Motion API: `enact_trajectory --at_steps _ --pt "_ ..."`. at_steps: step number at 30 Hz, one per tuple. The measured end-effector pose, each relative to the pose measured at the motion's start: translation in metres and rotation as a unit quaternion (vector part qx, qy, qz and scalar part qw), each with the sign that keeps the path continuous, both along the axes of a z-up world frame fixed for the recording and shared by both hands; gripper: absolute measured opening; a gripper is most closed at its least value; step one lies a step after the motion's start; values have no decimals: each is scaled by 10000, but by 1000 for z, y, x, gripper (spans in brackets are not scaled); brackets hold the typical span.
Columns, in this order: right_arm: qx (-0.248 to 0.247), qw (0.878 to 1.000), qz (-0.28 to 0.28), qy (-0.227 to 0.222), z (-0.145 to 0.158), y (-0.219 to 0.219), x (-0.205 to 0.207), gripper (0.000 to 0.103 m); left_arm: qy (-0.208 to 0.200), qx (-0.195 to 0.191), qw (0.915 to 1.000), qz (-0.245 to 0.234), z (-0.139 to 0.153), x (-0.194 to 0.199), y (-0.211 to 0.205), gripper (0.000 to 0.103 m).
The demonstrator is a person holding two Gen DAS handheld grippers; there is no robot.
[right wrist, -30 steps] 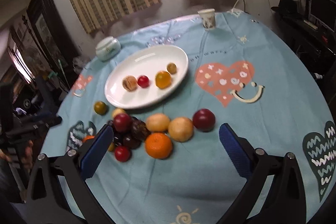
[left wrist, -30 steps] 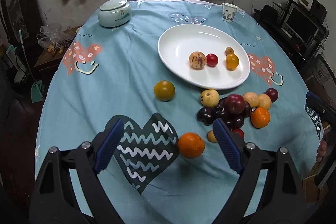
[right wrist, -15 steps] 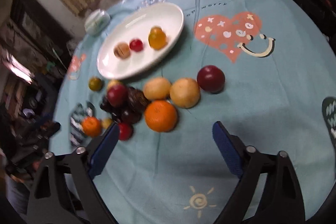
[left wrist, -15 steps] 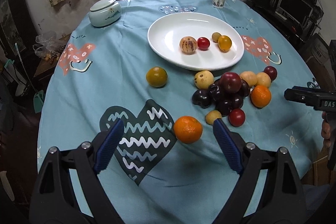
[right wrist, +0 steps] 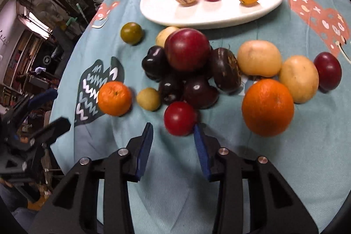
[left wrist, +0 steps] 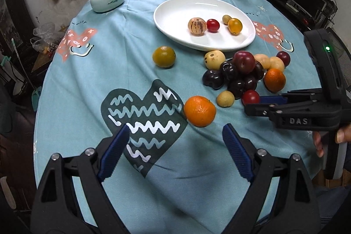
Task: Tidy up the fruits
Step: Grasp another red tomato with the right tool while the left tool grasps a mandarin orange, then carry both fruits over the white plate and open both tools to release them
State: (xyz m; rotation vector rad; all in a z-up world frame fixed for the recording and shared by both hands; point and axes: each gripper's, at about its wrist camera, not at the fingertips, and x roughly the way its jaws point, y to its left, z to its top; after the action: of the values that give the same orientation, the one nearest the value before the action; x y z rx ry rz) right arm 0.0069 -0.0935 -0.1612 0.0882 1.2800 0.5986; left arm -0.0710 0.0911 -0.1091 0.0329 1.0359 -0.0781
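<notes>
**At the near edge of the fruit pile: right gripper drops in on the little red one**

At the 6 o'clock edge of the pile, the right gripper (right wrist: 173, 135) has swung down from well above the table and its jaws have just been closing, from wide open to a narrow gap. The small red fruit (right wrist: 180, 118) sits right at the fingertips, the right-hand pad about touching it, but it isn't really between the pads yet, so nothing is held. My guess: that fruit is next for the white plate (right wrist: 272, 1).

The left gripper (left wrist: 175, 150) has sunk a little and is wide open and empty, with the mandarin (left wrist: 199, 110) just past its tips at 12 o'clock.

Count, as far as I can see:
- On the plate: 4 – a striped tan fruit (left wrist: 197, 26), a cherry tomato (left wrist: 213, 25), a yellow-orange tomato (left wrist: 235, 26) and a small pale one behind it at 11 o'clock.
- On the cloth: 2 oranges/mandarins, 1 green-yellow fruit (left wrist: 164, 56) off alone at 9 o'clock of the pile, 3 red plum-like ones (counting the target), 4 pale yellow ones, and about 5 dark purple ones, stacked, so that count is shaky.

Most of the job is left.
</notes>
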Motion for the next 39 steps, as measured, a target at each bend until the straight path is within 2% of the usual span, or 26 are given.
enact_trajectory --at_steps 1,4,8,13,17,18,20,21,23,29,33,39 --pt "-38 10000 -16 -16 0 1 3 40 7 0 10000 -19 -1 0 -1 88" --pt "-183 9998 -63 -100 2 1 5 30 54 -42 10000 -65 -4 4 -4 88" --pt "-313 9994 -1 -179 7 -2 1 29 104 -302 9994 -108 -9 13 -6 87" --pt "-166 9994 -273 -108 10 -18 -3 29 243 -382 9988 -190 -24 39 -18 81" --pt "-161 9989 -442 -41 10 -30 -8 29 506 -344 9977 -299 -41 51 -25 59" --pt "-145 9988 -457 -42 10 -32 -9 29 566 -333 9973 -319 -44 52 -26 56" --pt "-156 9988 -466 -78 12 -33 -12 29 633 -302 9969 -357 -50 53 -26 56" --pt "-151 9987 -469 -90 13 -34 -13 29 671 -294 9967 -357 -53 54 -27 48" --pt "-154 9986 -487 -100 14 -36 -13 29 706 -376 9962 -346 -55 56 -26 44" --pt "-150 9991 -377 -152 17 -40 -19 29 540 -316 9976 -292 -42 51 -25 43" --pt "-140 9993 -317 -115 16 -43 -23 29 264 -132 9988 -392 -18 43 -34 43" --pt "-73 9996 -222 -138 20 -47 -30 29 -137 -206 9971 -718 17 40 -60 43"
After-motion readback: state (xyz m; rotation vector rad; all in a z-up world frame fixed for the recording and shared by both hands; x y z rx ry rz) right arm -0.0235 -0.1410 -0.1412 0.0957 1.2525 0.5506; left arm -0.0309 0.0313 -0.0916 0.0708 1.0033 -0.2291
